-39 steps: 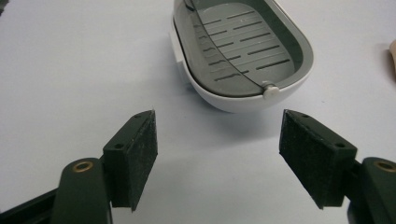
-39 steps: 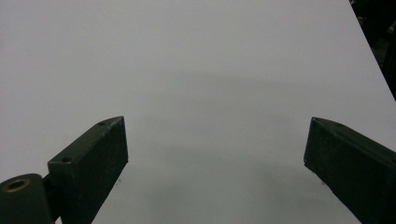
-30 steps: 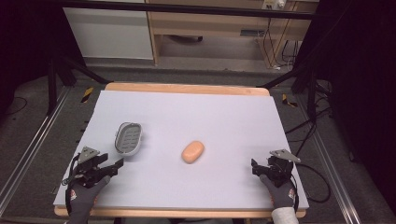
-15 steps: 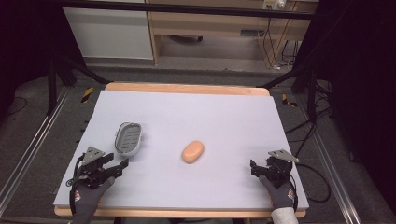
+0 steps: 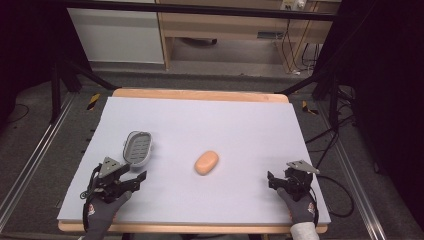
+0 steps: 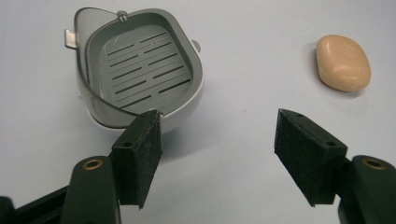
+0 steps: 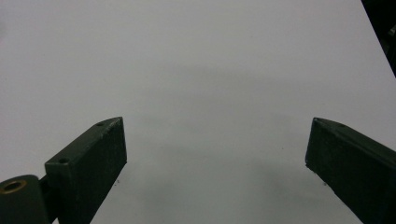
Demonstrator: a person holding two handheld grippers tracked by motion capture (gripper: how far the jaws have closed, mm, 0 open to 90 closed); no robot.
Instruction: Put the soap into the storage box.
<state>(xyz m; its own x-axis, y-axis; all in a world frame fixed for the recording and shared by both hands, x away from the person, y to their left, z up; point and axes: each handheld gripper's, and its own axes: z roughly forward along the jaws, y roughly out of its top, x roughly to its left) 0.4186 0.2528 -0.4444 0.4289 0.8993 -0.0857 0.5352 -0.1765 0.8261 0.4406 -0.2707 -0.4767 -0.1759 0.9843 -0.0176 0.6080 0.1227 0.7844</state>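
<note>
Pale lilac sheeting covers the surface (image 5: 210, 120), which has a wooden edge and stands on a grey floor with cables and dark stands around it. Near the front left corner the left tongs (image 5: 131, 181) rest low over the sheet with their jaws spread apart and nothing between them. Just beyond them lies a grey soap dish (image 5: 137, 148), its slotted tray facing up; in the left gripper view the dish (image 6: 138, 74) sits right behind the tip of the left jaw, whether touching or not I cannot tell. A peach bar of soap (image 5: 206, 162) lies flat near the middle of the sheet, apart from the dish and from both hands. At the front right, the right tongs (image 5: 276, 181) are also released, jaws wide, over bare sheet, well apart from the soap.
</note>
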